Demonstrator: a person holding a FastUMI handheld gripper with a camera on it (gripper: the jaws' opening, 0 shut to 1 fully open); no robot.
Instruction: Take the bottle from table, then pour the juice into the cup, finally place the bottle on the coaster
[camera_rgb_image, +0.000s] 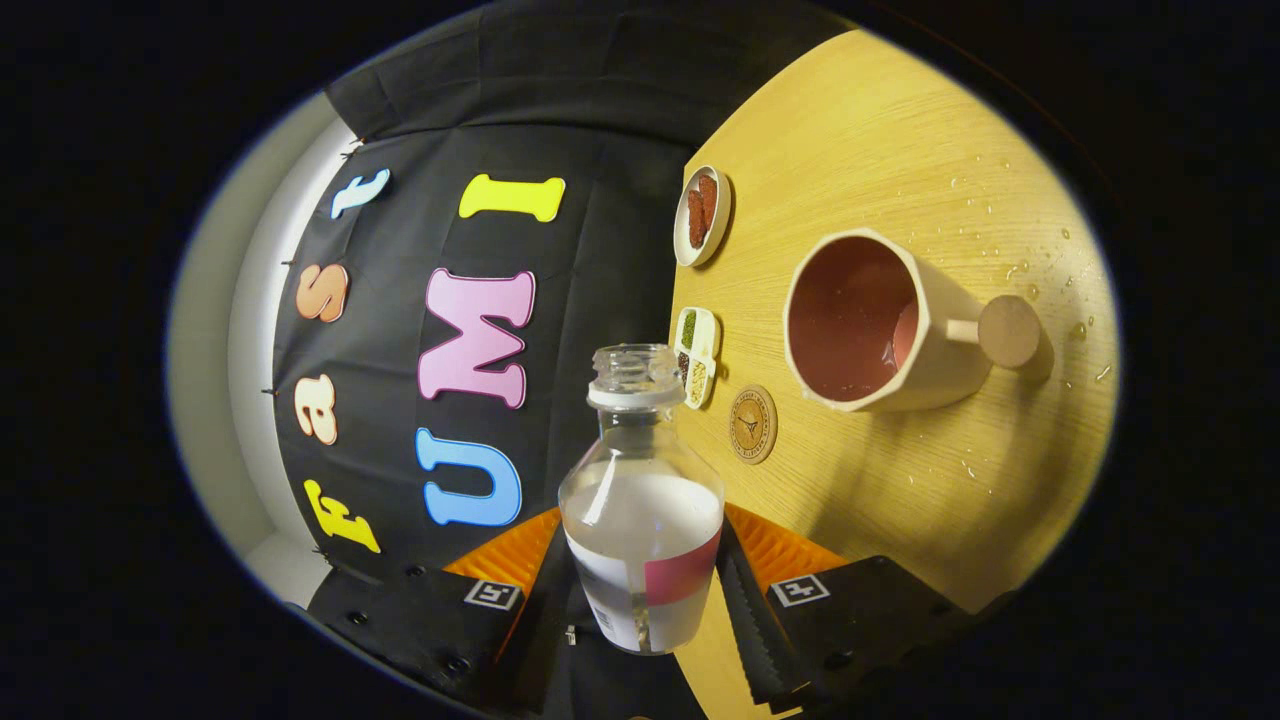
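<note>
clear bottle with a white-and-pink label, held between orange ribbed fingers. cream cup, dusty pink inside, at 1 o'clock of the bottle. brown round coaster with a line emblem. pale yellow wood-grain table, speckled with droplets.

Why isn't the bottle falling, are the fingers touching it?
Touching. In the gripper view, the bottle sits between the two orange fingers, and both press against its sides, holding it tilted off the table.

black cloth wall, pale wooden table, white wall strip
</note>
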